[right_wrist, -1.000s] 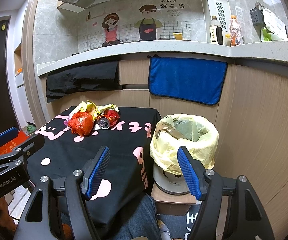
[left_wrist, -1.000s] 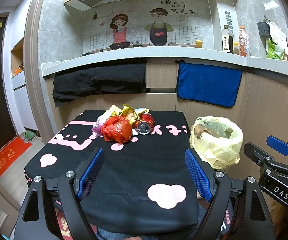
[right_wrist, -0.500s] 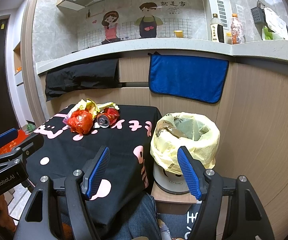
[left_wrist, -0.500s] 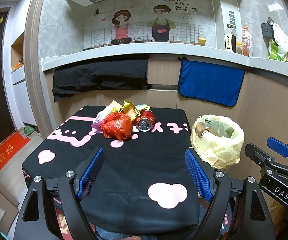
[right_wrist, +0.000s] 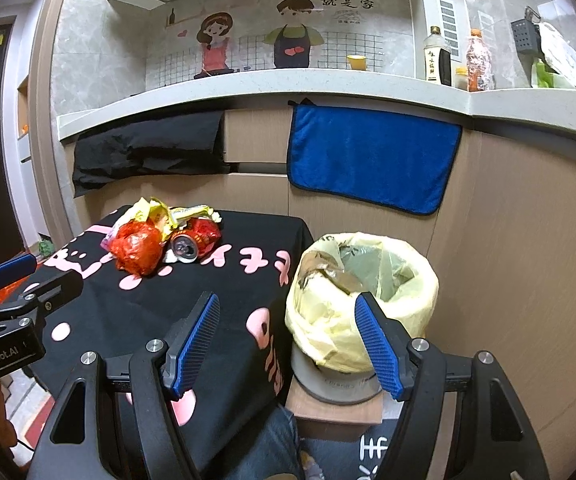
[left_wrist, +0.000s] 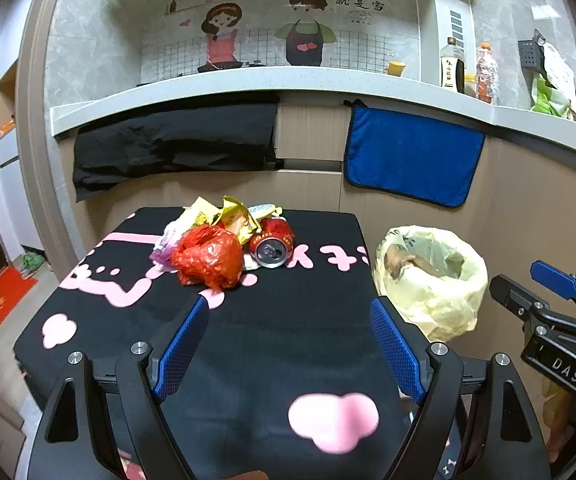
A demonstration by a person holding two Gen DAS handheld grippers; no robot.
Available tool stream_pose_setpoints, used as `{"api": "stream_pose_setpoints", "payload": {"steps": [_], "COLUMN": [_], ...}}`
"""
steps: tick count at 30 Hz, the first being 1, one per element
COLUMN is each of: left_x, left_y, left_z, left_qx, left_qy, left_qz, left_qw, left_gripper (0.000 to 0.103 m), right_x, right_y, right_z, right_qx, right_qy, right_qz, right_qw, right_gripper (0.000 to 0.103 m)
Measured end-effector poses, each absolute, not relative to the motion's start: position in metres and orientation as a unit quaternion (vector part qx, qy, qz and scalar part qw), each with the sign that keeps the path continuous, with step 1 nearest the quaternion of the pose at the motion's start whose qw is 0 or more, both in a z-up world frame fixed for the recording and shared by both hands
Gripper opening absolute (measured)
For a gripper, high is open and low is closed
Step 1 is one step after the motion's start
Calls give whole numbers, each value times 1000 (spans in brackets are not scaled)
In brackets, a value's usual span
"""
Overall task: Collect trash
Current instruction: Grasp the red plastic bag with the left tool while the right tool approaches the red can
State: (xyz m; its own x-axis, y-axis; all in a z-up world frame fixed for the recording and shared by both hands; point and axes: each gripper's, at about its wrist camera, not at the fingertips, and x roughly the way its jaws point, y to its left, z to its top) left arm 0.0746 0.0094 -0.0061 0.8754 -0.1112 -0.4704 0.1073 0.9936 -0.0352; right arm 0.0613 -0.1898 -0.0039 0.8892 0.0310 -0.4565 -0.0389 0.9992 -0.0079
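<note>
While both tools hang over the near edge of the desk (left_wrist: 272,320), nothing's been picked up yet. The left hand-held gripper (left_wrist: 288,344) has its blue pads spread wide with only the black-and-pink cloth showing between them. Same deal for the right hand-held gripper (right_wrist: 288,340), jaws apart and empty, sitting roughly in front of the bin (right_wrist: 363,300), which has a pale yellow liner and some brownish stuff already inside. That bin stands just beside the desk's right edge on a low wooden stand (right_wrist: 335,408).

All the trash is bunched at the far end of the desk: a crumpled red plastic bag (left_wrist: 208,256) in front, a red soda can (left_wrist: 272,242) lying on its side touching it on the right, and yellow wrappers (left_wrist: 228,216) piled behind. A blue towel (left_wrist: 411,160) and a black cloth (left_wrist: 172,144) hang off the counter behind.
</note>
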Motion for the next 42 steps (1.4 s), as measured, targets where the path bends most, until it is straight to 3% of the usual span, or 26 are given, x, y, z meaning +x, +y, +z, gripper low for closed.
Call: {"api": "stream_pose_setpoints", "payload": {"steps": [14,24,37,39,42], "left_x": [201,307,332,334,331], "left_y": [100,131,161,162,163], "left_z": [-31,-79,-122,-122,-114], "left_qx": [-87,-137,-270,-278,-281], "left_qy": [246,337,410,415,412], "left_qz": [-13,-13,-50,-50,-56], "left_qw": [965,931,870,865,865], "left_gripper": [83,83,83,82,69], "right_x": [175,230,266,269,280], "right_y": [-171,-147,-131,-127,-122], "right_z": [-15,-55,-66,-64,-60], "right_qx": [-8,-4,-25,-25,-23], "right_qy": [253,321,336,334,333], "right_qz": [37,64,85,89,100], "right_qw": [967,945,938,938,937], "right_gripper": [68,68,68,68,68]}}
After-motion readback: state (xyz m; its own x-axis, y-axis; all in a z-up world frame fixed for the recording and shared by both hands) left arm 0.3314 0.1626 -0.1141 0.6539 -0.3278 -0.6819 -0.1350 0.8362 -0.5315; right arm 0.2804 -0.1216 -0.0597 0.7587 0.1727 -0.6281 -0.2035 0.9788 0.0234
